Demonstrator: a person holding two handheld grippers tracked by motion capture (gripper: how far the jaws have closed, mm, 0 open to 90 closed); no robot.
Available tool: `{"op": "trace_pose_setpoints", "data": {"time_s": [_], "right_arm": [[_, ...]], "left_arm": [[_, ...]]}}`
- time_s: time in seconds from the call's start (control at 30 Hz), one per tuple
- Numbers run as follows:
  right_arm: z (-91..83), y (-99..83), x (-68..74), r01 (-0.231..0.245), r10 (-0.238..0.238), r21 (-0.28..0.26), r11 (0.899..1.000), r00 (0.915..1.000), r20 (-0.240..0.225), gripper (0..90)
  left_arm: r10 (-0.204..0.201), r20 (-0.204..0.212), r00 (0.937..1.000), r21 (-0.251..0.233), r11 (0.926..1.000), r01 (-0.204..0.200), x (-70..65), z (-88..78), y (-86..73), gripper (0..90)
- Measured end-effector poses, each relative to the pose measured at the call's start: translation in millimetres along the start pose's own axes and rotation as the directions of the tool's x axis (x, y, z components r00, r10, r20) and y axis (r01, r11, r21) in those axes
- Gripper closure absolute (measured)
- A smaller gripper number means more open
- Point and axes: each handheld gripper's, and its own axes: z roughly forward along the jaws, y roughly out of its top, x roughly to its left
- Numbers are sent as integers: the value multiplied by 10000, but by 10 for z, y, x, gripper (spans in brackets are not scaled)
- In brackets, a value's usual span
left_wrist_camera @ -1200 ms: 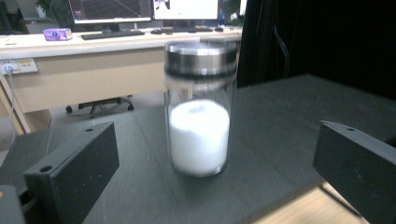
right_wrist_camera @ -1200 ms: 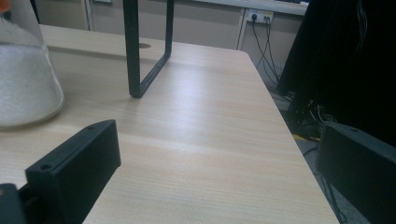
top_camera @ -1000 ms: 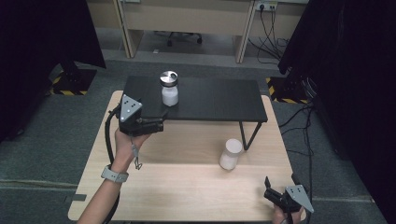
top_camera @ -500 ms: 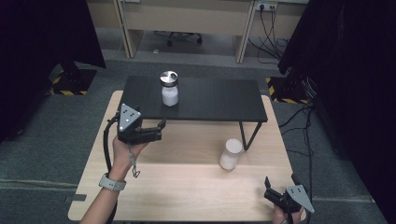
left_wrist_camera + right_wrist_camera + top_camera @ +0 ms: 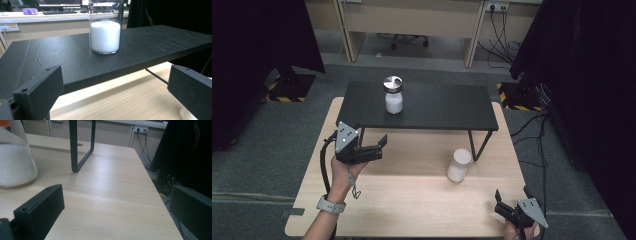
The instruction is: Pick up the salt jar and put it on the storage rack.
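Note:
A glass jar (image 5: 393,95) with a metal lid, half full of white powder, stands upright on the left part of a black shelf (image 5: 442,107). The left gripper view has this jar (image 5: 105,32) straight ahead on the shelf (image 5: 62,57). My left gripper (image 5: 380,146) hovers open in front of the shelf's left front edge, with nothing between its jaws (image 5: 115,75). A second jar (image 5: 458,165) of white powder stands on the wooden table (image 5: 412,200), beside the shelf's right leg. My right gripper (image 5: 512,196) is open and empty at the table's front right corner, with that jar (image 5: 15,162) ahead on its left.
The shelf's black metal leg (image 5: 81,147) stands on the table just behind the second jar. The table's right edge (image 5: 160,202) lies close to my right gripper. Cables (image 5: 537,125) run over the floor to the right, and dark curtains flank both sides.
My left gripper has drawn back from the shelf's left end toward the person and now sits lower over the table. The right gripper and both jars have not moved.

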Motion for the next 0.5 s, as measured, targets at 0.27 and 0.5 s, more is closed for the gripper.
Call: {"op": "trace_pose_setpoints", "data": {"time_s": [0.27, 0.5], "right_arm": [[-4, -9, -1, -11, 11, -52, 10000, 10000, 2, 2], [-10, -15, -10, -7, 7, -90, 10000, 10000, -46, 2]], "left_arm": [[-350, -304, 9989, -3, 9994, 350, 20, -106, -153, 0], [-526, -543, 9971, 2, 9986, 527, 40, -204, -299, 0]]}}
